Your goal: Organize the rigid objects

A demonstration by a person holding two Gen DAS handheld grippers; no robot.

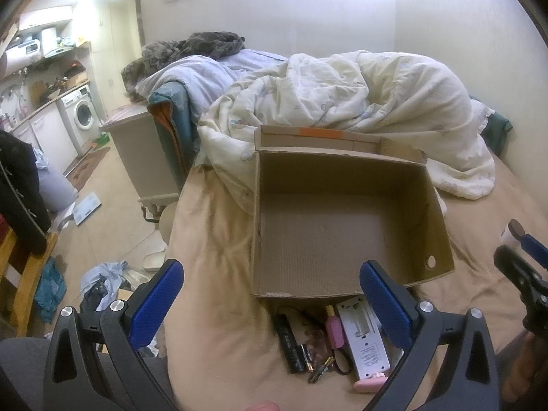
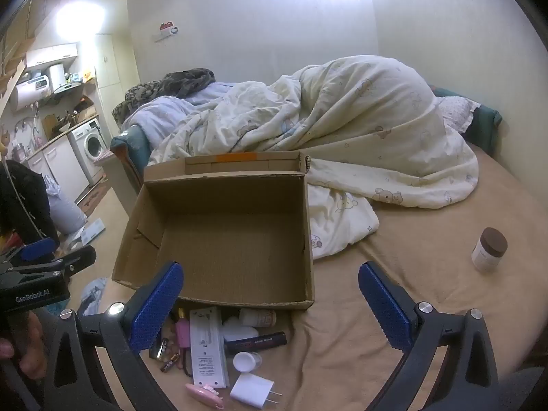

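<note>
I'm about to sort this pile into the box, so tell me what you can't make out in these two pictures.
- Small items before the cardboard box: left view, the blue finger hides the right of the pile.
- White remote: label print too small in both views.
- Pink item: right view, cut off by the bottom edge.
- Brown-lidded jar: label too blurred.

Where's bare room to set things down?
The cardboard box is empty inside. Bare sheet lies between the box and the brown-lidded jar. It is crowded in front of the box, around the white remote.
</note>
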